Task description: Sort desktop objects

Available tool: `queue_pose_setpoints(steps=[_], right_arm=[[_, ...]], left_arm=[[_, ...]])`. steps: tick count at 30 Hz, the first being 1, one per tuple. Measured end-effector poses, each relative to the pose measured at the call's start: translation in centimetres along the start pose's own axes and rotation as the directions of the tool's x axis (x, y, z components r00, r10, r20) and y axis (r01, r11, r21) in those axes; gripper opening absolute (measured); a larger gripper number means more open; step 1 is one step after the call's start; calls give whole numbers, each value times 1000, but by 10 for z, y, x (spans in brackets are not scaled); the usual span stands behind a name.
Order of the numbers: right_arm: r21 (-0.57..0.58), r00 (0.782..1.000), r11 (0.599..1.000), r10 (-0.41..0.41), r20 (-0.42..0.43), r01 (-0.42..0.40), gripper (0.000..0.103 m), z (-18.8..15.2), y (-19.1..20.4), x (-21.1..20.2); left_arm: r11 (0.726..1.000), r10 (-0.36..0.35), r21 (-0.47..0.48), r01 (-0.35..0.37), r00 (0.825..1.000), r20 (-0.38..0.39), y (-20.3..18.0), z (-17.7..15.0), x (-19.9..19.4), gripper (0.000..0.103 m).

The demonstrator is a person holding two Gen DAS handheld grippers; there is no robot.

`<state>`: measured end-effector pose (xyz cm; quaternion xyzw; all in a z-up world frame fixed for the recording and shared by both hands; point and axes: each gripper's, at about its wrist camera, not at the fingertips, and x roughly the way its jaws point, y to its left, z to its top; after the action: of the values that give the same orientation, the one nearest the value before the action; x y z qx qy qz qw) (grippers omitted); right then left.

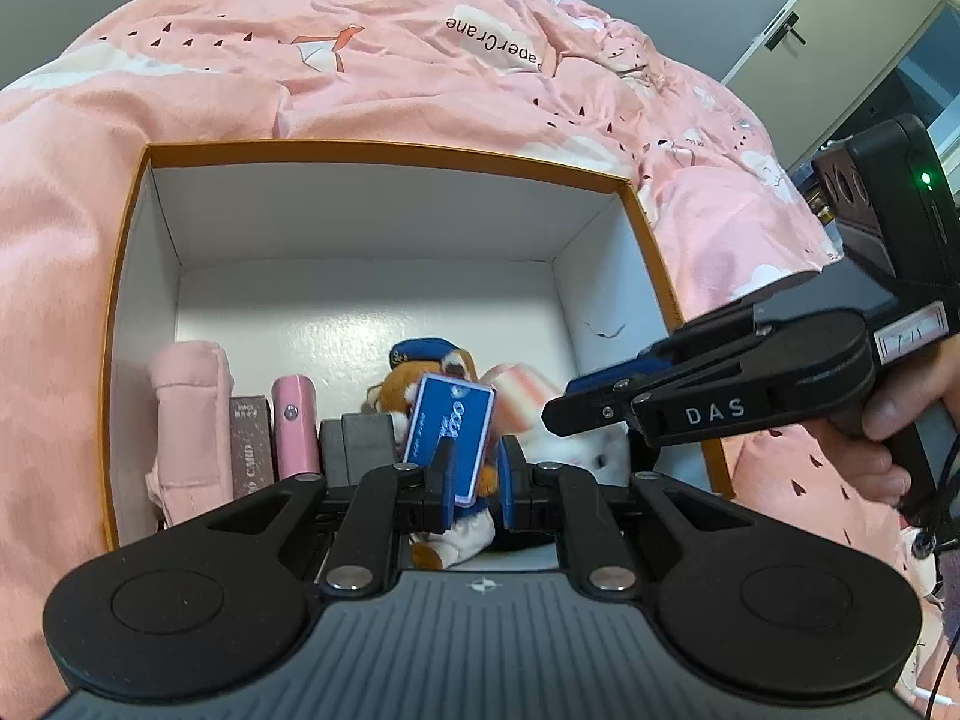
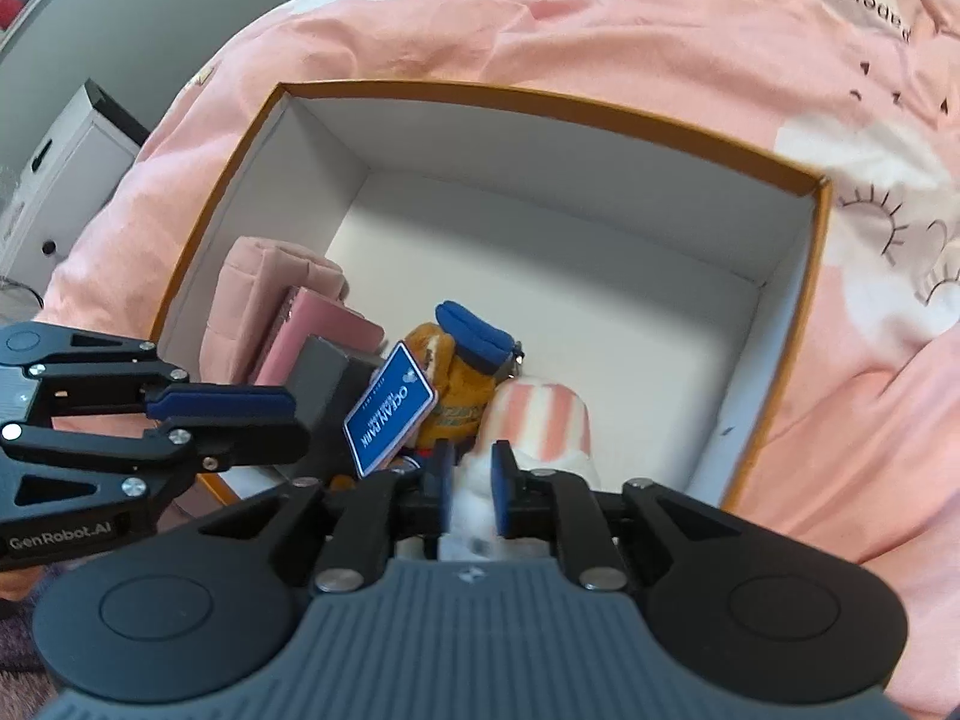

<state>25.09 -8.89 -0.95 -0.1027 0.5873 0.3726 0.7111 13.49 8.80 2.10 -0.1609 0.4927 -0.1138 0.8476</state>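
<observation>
An open orange-rimmed box [image 1: 384, 151] with a white inside lies on a pink bed; it also shows in the right wrist view [image 2: 540, 105]. In its near left part stand a pink pouch [image 1: 189, 420], a brown card box [image 1: 249, 444], a pink tube [image 1: 295, 426] and a grey block [image 1: 360, 444]. A plush bear with a blue cap [image 1: 432, 360] and a pink-striped plush [image 2: 540, 414] lie beside them. My left gripper [image 1: 477, 480] is part open above the box; a blue card [image 1: 450, 432] leans between its fingers. My right gripper [image 2: 468, 489] is narrowly open over white plush.
The pink quilt [image 1: 360, 48] surrounds the box on all sides. A white wardrobe door [image 1: 840, 18] stands at the far right. A white cabinet [image 2: 66, 180] stands at the far left in the right wrist view. The far half of the box floor [image 2: 570, 300] is bare.
</observation>
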Motion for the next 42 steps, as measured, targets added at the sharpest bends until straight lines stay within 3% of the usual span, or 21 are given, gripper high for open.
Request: queue_pose_setpoints(steps=[1,6,11,12,14,17,22,25,29,36,42], right_arm=[[-7,1000,1000,-15,1,15,32,0,1,0],[-88,993,990,-110,-48,106,39,-2,3,-3],[-151,982,982,-137,-128,117,37,-4,0,6],[-153,984,982,-127,-128,107,35,-6,-1,6],[-138,987,987,-97,-127,79,19,-7,-2,8],[-101,993,994,-41,-112,30,11,-7,-3,12],[3,992,998,59,-108,-59,7,-1,-8,19],[91,980,984,164,-116,-154,2,0,-15,26],[60,982,991,130,-134,-123,2,-4,-5,37],[-108,995,994,9,-98,-20,13,3,5,4],[-295,970,955,-109,-215,42,36,2,2,9]], left_arm=[[1000,-2,1,2,1000,2,-1,-1,-1,16],[1000,9,6,-9,1000,12,-3,-8,-8,17],[1000,-11,25,10,1000,14,-11,-12,-11,17],[999,-13,32,13,1000,12,-13,-12,-9,17],[999,-12,51,12,1000,5,-18,-13,-5,17],[996,-17,85,18,1000,-10,-28,-14,4,17],[996,-23,85,26,999,-37,-40,-15,26,17],[996,-12,86,16,998,-55,-48,-16,40,17],[996,-3,89,9,998,-69,-56,-16,53,17],[996,19,93,-12,997,-79,-51,-18,55,17],[995,38,99,-32,998,-57,-44,-22,38,17]])
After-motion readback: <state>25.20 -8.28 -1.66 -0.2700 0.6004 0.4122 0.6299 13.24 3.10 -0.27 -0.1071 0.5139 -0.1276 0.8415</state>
